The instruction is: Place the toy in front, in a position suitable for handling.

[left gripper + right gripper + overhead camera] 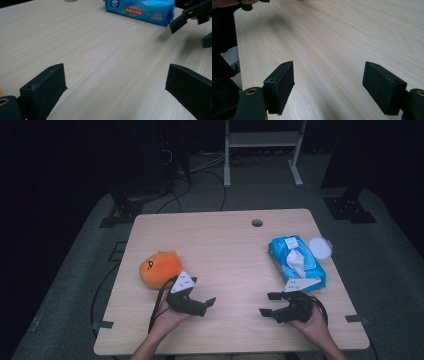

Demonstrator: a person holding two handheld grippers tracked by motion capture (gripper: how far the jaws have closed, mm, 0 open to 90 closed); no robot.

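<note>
An orange plush toy (pixel 160 268) lies on the left part of the light wooden table (pixel 225 255). My left gripper (pixel 207 306) rests just right of it, jaws open and pointing right with bare wood between them (pixel 115 87). A blue wet-wipes pack (pixel 296 261) lies at the right, its white lid (pixel 320 247) flipped open and a wipe sticking out. My right gripper (pixel 268 304) sits in front of the pack, open and pointing left over bare table (pixel 328 85). The left gripper view shows the pack (pixel 140 8) and the right gripper (pixel 190 17) farther off.
A round cable hole (pixel 257 223) is in the table's far edge. Behind the table stand a white metal rack (pixel 262 150) and black stands, with cables on the grey floor. Bare wood stretches between the two grippers and across the table's middle.
</note>
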